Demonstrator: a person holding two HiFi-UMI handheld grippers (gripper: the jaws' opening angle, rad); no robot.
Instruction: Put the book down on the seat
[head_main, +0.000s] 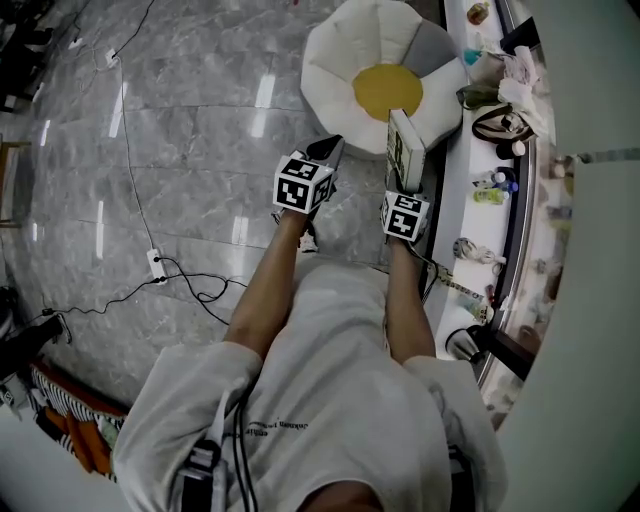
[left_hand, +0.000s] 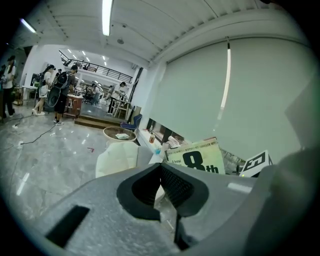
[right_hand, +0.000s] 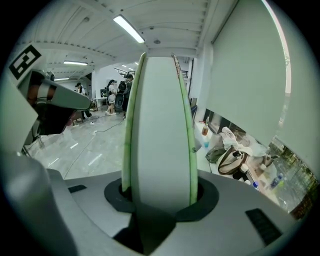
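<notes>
Right gripper (right_hand: 159, 200) fingers are clamped on the near end of the book (right_hand: 159, 135), which stands upright above them; the seat (head_main: 345, 60) lies just ahead. Carry the book forward and tip it flat onto the cushion before releasing; keep clear of the tabletop (head_main: 462, 160) to the right. Left gripper (left_hand: 167, 187) fingers rest together, empty, alongside; both forearms reach forward.

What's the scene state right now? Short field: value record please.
left tool: shut, empty, at the seat's near edge
right tool: shut on the book
book: upright on edge, at the seat's near right rim
seat: white petal-shaped cushion with a yellow centre, on the floor
task: book not yet laid down on the seat
</notes>
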